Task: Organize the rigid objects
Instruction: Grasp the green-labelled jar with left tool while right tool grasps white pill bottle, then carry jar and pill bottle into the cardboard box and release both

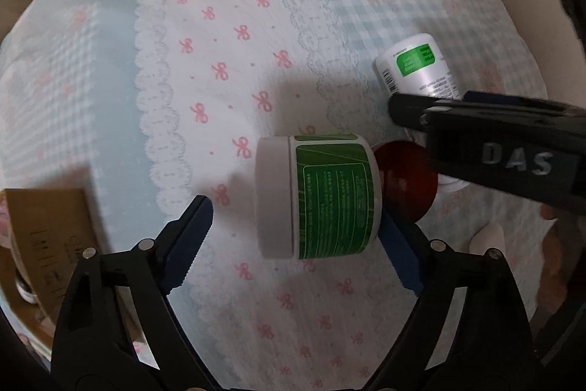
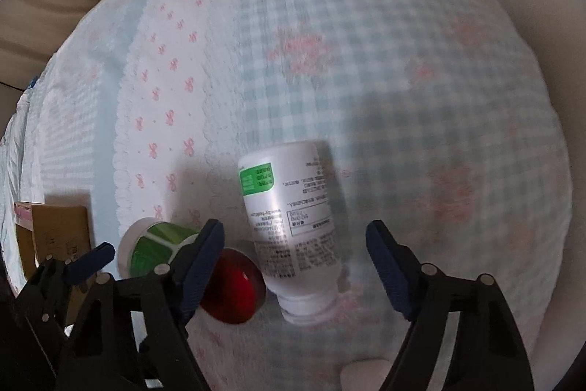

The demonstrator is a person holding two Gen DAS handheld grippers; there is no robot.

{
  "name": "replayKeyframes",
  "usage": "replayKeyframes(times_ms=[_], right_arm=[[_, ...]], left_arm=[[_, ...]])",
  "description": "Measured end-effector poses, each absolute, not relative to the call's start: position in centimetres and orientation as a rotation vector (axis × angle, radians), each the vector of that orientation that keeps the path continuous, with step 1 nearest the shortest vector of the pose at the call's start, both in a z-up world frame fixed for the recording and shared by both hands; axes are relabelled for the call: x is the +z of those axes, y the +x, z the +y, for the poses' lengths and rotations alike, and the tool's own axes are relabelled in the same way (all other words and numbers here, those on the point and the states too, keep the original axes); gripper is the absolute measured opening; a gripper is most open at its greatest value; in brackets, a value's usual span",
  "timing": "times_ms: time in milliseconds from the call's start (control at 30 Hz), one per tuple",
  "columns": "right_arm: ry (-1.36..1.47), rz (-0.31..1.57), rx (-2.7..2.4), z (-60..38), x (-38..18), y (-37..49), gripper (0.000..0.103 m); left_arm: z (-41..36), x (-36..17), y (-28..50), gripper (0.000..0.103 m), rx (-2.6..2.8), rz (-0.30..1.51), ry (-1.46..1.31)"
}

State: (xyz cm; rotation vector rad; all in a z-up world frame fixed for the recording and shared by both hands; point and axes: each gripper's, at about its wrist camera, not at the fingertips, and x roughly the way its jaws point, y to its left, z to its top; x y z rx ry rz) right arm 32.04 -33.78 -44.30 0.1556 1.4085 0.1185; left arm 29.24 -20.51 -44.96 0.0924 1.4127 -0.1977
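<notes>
A white jar with a green label (image 1: 318,196) lies on its side on the patterned cloth, between the fingers of my open left gripper (image 1: 296,237); the right finger looks close to or touching its base, the left finger is apart. It also shows in the right wrist view (image 2: 154,244). A white bottle with a green patch (image 2: 289,226) lies on its side between the fingers of my open right gripper (image 2: 296,244), untouched; it also shows in the left wrist view (image 1: 414,65). A red round lid or dish (image 2: 234,292) lies between jar and bottle.
A brown cardboard box (image 1: 47,237) stands at the left edge of the cloth, also in the right wrist view (image 2: 58,229). The right gripper's black body (image 1: 505,149) crosses the left wrist view at right. Beige fabric lies beyond the cloth.
</notes>
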Motion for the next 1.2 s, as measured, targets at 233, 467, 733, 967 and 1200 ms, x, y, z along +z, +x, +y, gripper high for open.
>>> replayKeyframes(times_ms=[233, 467, 733, 967, 1200], right_arm=[[0.157, 1.435, 0.126, -33.5, -46.2, 32.5, 0.062], [0.081, 1.426, 0.118, -33.2, -46.2, 32.6, 0.049], [0.1, 1.407, 0.108, -32.9, -45.7, 32.3, 0.048], [0.106, 1.369, 0.105, -33.1, -42.9, 31.7, 0.048], [0.113, 1.305, 0.116, -32.4, -37.5, 30.8, 0.048]], left_arm=[[-19.8, -45.1, 30.2, 0.072, -0.245, 1.415, 0.023], [-19.4, -44.8, 30.0, 0.056, -0.273, 1.433, 0.024], [-18.2, -44.2, 29.2, 0.055, -0.279, 1.405, 0.023], [-15.8, -41.4, 28.6, 0.055, -0.219, 1.35, -0.004], [-14.6, -36.0, 27.6, 0.055, -0.188, 1.262, -0.033]])
